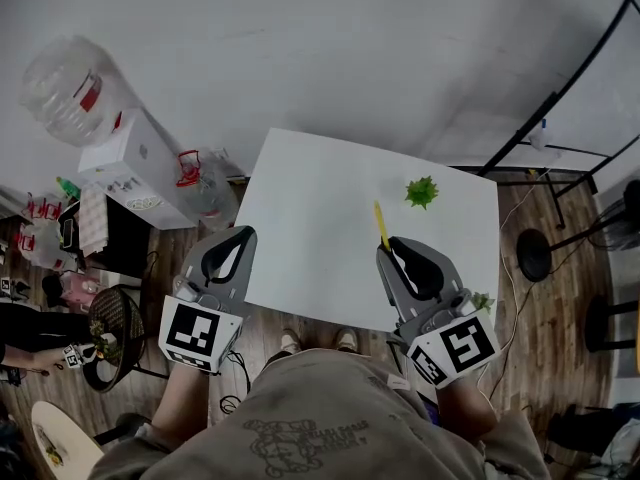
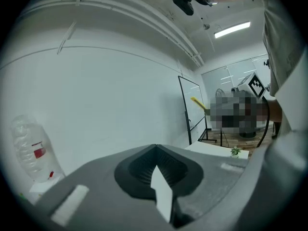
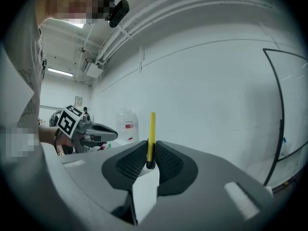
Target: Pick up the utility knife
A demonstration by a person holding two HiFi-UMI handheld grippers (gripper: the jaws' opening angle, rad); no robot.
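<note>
The yellow utility knife [image 3: 152, 138] is pinched tight in my right gripper [image 3: 150, 155], up over the white table [image 1: 320, 228], so I think the pick-up is done. My left gripper [image 2: 155, 150] is closed with nothing in it. A little green plant [image 1: 421, 191] sits on the table, and a big water bottle [image 1: 70, 88] stands by the wall.

White table [image 1: 320, 218] — broad open surface across its left and middle, with one small green plant [image 1: 421, 191] standing toward the far right and a second green sprig [image 1: 483, 301] at the near right edge, just beside the right gripper [image 1: 390, 252]. The yellow utility knife [image 1: 381, 225] juts forward over the table from that gripper's clamped jaws, its tip near the plant but apart from it. Floor left of the table crowded with a water jug [image 1: 205, 183], a white box [image 1: 135, 168] and a large clear bottle [image 1: 68, 88]; a black frame [image 1: 565, 98] stands off the far right corner.
</note>
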